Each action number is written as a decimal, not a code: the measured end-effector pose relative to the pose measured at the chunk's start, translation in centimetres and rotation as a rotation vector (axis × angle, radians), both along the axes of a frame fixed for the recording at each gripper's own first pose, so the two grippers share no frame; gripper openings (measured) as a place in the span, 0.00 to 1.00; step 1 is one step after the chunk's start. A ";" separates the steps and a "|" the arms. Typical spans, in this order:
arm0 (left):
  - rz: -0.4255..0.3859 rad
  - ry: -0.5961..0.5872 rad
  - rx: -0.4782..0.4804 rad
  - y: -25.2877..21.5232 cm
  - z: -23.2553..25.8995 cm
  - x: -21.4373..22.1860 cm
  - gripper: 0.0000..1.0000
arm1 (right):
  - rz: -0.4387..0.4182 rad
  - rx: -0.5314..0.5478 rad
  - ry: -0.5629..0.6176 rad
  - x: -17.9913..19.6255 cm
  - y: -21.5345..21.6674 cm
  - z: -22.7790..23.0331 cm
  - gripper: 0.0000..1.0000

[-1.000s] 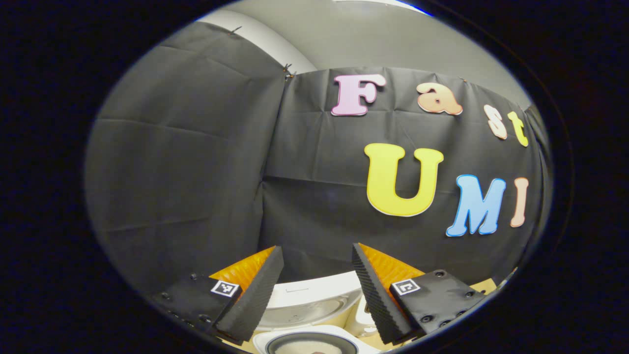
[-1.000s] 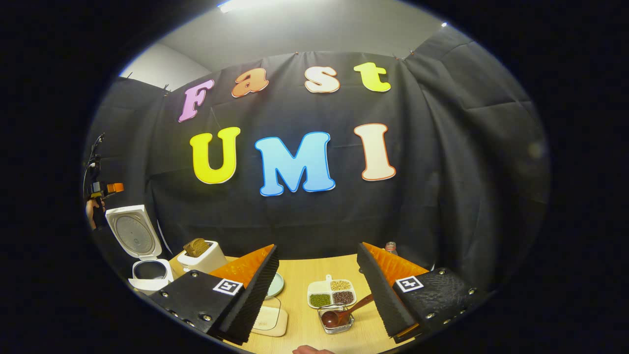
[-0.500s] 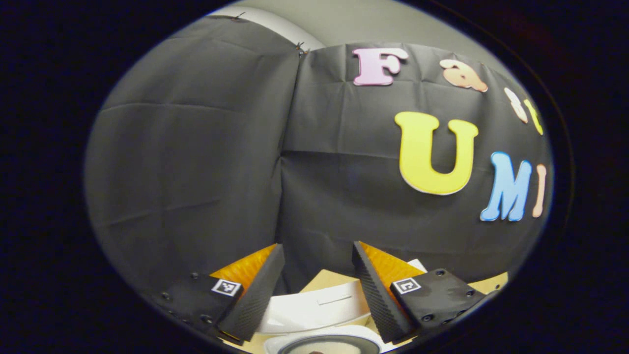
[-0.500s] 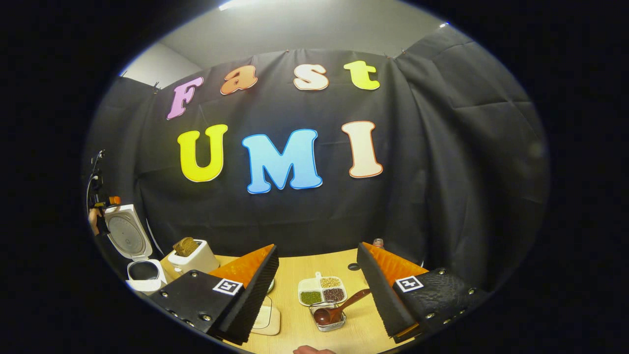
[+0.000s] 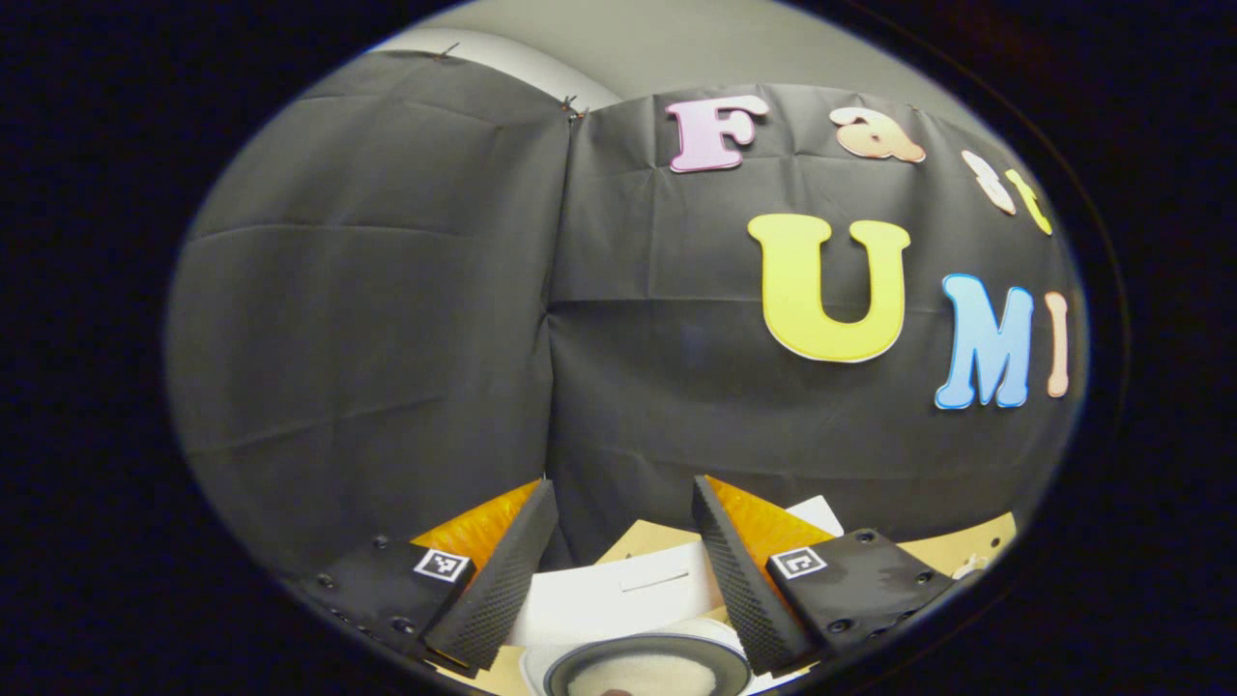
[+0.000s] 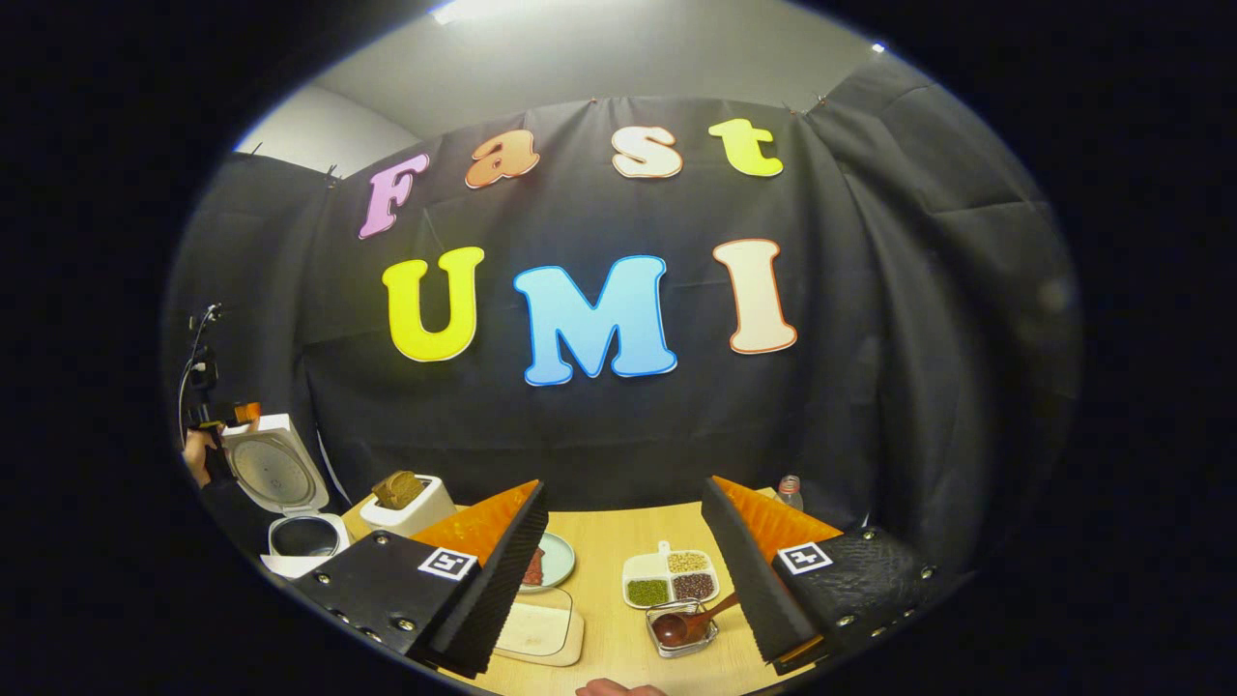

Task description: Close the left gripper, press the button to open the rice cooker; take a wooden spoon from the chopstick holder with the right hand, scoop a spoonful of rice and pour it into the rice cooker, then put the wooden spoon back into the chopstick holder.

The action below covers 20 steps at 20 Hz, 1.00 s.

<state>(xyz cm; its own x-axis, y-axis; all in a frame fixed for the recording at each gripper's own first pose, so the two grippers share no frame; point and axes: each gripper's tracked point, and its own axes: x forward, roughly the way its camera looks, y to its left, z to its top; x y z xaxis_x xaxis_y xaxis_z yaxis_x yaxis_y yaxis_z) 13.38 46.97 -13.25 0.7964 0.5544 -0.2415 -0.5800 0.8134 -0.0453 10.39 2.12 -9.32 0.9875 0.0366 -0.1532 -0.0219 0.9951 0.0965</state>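
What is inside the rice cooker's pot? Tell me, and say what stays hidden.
In the left gripper view the rice cooker stands open, and its dark pot holds a pale layer, probably rice. The picture's lower edge cuts off the pot's near part.

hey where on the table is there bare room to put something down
Bare wood lies behind the divided grain dish, towards the black cloth, between the green plate and the small bottle. It is crowded nearer: the cutting board, the wire holder with the wooden spoon.
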 end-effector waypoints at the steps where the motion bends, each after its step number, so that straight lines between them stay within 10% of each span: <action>1: 0.002 -0.009 0.000 -0.9 -0.1 -0.6 0.97 | 0.017 0.003 0.001 -0.2 0.3 0.1 0.98; 20: 0.034 0.075 -0.060 -14.1 -12.4 -9.6 0.99 | 0.141 0.010 0.062 -3.1 0.8 0.5 0.97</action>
<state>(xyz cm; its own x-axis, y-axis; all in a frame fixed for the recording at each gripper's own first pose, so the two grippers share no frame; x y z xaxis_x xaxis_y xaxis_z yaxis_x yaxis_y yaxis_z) 3.82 32.86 -25.66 0.7556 0.5639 -0.3333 -0.6110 0.7901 -0.0485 7.30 2.90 -8.78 0.9610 0.1762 -0.2131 -0.1551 0.9815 0.1120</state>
